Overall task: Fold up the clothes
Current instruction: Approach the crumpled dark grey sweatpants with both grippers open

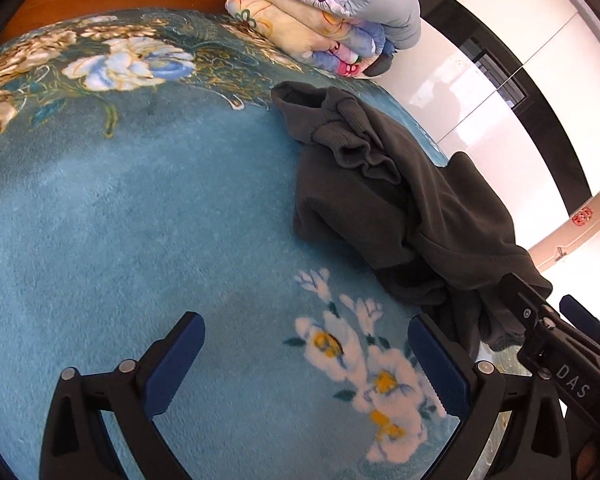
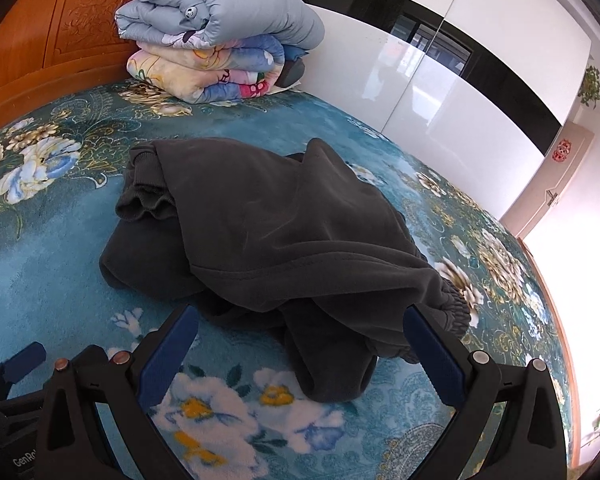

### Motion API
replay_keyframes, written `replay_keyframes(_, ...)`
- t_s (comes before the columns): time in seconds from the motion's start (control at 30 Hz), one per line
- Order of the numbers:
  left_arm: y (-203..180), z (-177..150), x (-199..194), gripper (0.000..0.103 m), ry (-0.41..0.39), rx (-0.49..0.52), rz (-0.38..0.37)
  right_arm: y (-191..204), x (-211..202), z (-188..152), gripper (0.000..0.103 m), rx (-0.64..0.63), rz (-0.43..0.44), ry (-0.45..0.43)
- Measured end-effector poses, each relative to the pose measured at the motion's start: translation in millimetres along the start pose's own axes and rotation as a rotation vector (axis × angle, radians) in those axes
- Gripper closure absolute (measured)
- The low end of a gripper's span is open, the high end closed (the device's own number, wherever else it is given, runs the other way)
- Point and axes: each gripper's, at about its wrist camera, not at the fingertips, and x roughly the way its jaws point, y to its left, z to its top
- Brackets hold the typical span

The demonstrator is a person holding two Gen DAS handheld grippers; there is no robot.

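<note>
A dark grey garment (image 2: 260, 232), crumpled with ribbed cuffs and an elastic hem, lies in a heap on the blue floral bedspread (image 2: 60, 248). My right gripper (image 2: 300, 344) is open and empty, its blue-padded fingers spread just short of the heap's near edge. In the left wrist view the garment (image 1: 400, 208) lies to the right. My left gripper (image 1: 306, 352) is open and empty over bare bedspread (image 1: 140, 220), left of the heap. The right gripper's body (image 1: 556, 344) shows at the far right of the left wrist view.
Folded quilts (image 2: 216, 40) are stacked at the head of the bed against the orange wooden headboard (image 2: 52, 32). A glossy white and black wardrobe (image 2: 440, 92) stands along the bed's far side. The bed's right edge (image 2: 556, 320) drops off to a bright floor.
</note>
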Motion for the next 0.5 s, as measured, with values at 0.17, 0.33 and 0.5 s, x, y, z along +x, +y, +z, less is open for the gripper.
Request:
replay_keyframes(0.17,5.2,3.0,4.2,0.0,-0.001,-0.021,-0.02,4.9,10.1,2.9,0.001,0.0,0.008,0.021)
replay_keyframes(0.33,9.9,4.0,8.4,0.0,0.005,-0.044,-0.029,12.8,18.1,4.4,0.001,-0.031,0.007,0.055)
replay_keyframes(0.5,13.3,5.1,8.8,0.0,-0.001,-0.043,-0.017,16.1,18.2,5.0,0.001,-0.039,0.004,0.044)
